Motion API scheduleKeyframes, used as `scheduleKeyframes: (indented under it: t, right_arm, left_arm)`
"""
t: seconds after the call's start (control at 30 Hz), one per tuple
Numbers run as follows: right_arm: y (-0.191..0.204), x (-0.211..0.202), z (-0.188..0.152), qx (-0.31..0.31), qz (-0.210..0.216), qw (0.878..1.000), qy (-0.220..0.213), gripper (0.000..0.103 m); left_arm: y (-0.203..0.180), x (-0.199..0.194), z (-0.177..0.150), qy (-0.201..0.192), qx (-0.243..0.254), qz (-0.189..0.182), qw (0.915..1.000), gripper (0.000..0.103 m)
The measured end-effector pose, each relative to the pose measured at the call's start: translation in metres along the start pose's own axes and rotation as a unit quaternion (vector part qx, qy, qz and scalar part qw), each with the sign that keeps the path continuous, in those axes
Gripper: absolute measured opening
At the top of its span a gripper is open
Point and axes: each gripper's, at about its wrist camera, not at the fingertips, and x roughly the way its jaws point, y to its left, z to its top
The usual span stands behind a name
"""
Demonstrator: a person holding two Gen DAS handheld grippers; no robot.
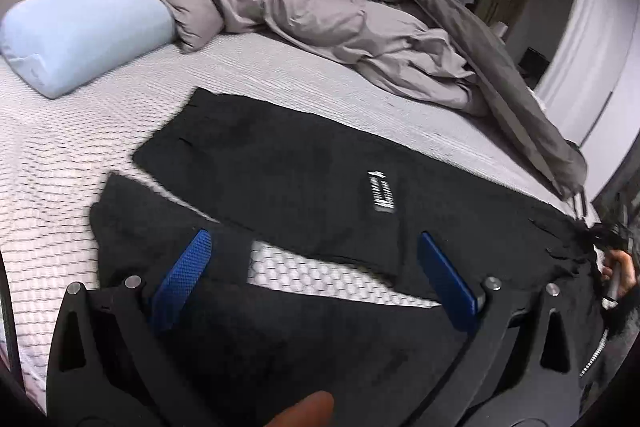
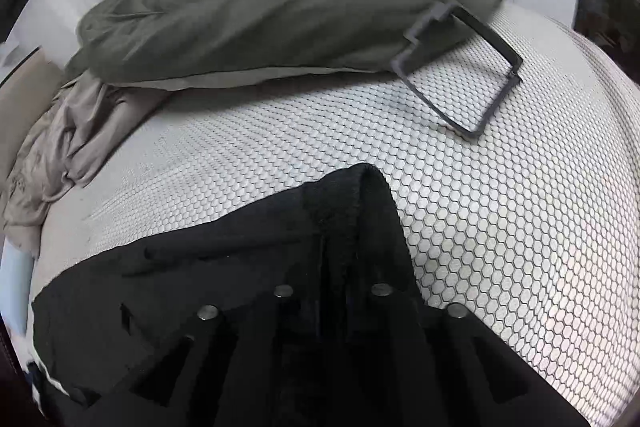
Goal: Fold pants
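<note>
Black pants point(image 1: 288, 171) lie spread on the white honeycomb-patterned mattress point(image 1: 60, 163), both legs pointing left, with a white label point(image 1: 381, 193) on the far leg. My left gripper point(image 1: 316, 259) is open, its blue fingers point(image 1: 182, 279) hovering over the near leg and the gap between the legs. In the right wrist view the pants' waistband point(image 2: 352, 211) is bunched up over my right gripper point(image 2: 334, 307), whose jaws stand close together on the fabric; its fingertips are hidden by the cloth.
A light blue pillow point(image 1: 76, 35) lies at the far left. A grey rumpled duvet point(image 1: 304, 7) and a dark olive blanket point(image 2: 280, 15) lie along the far side. A dark rectangular frame point(image 2: 468, 67) rests on the mattress point(image 2: 520, 207) by the blanket.
</note>
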Motion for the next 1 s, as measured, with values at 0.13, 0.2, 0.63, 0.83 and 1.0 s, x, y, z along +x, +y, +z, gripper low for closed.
scheduleKeyframes:
  t: [0.13, 0.2, 0.63, 0.83, 1.0]
  right_arm:
    - [-0.001, -0.047, -0.022, 0.004, 0.036, 0.998, -0.044, 0.053]
    - [-0.003, -0.088, -0.05, 0.009, 0.053, 0.995, -0.079, 0.069]
    - [-0.032, -0.18, -0.235, 0.092, 0.146, 0.977, -0.128, 0.081]
    - [-0.025, -0.174, -0.257, 0.089, 0.154, 0.977, -0.117, 0.081]
    - [-0.02, -0.174, -0.261, 0.069, 0.154, 0.978, -0.125, 0.081]
  left_arm:
    - [0.024, -0.024, -0.003, -0.017, -0.021, 0.009, 0.9996, 0.102]
    - [0.043, -0.041, -0.006, -0.03, -0.041, 0.012, 0.9986, 0.102]
    - [0.132, -0.1, -0.037, -0.021, -0.101, 0.053, 0.9933, 0.095]
    - [0.042, -0.071, -0.043, -0.018, 0.072, 0.072, 0.9946, 0.087]
    - [-0.001, -0.007, -0.049, 0.031, 0.187, 0.188, 0.9638, 0.026]
